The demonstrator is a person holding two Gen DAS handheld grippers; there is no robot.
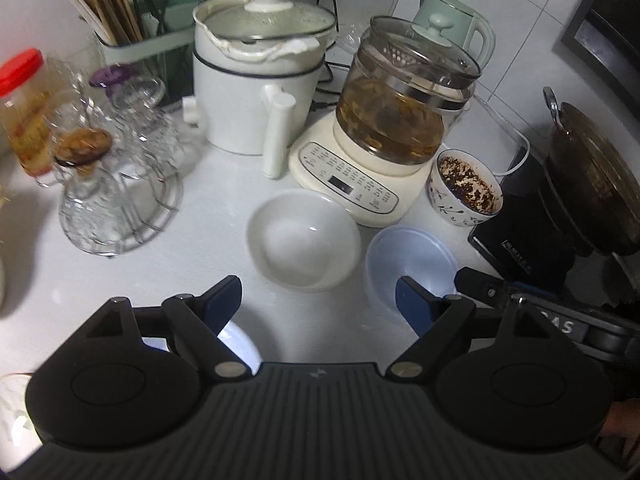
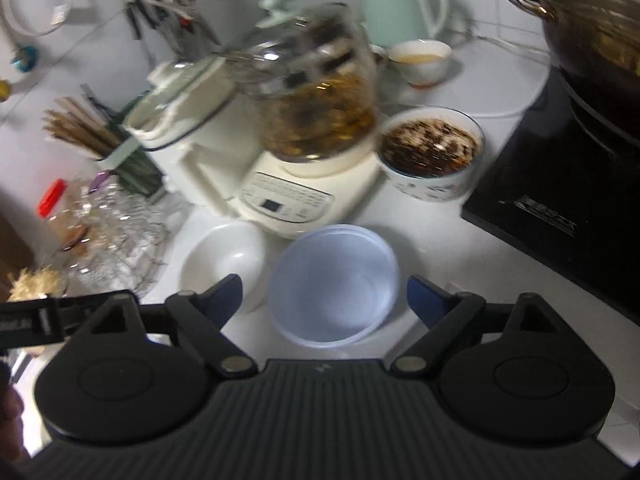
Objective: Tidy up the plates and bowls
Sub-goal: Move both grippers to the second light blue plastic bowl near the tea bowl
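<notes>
Both your tongs stand wide open and grip nothing. Your left tongs (image 1: 319,300) hover over the table (image 1: 216,200), just short of the white bowl (image 1: 303,241). Your right tongs (image 2: 325,298) frame the pale blue bowl (image 2: 335,284), pads apart from its rim. The two bowls sit side by side before the kettle (image 1: 400,120).
</notes>
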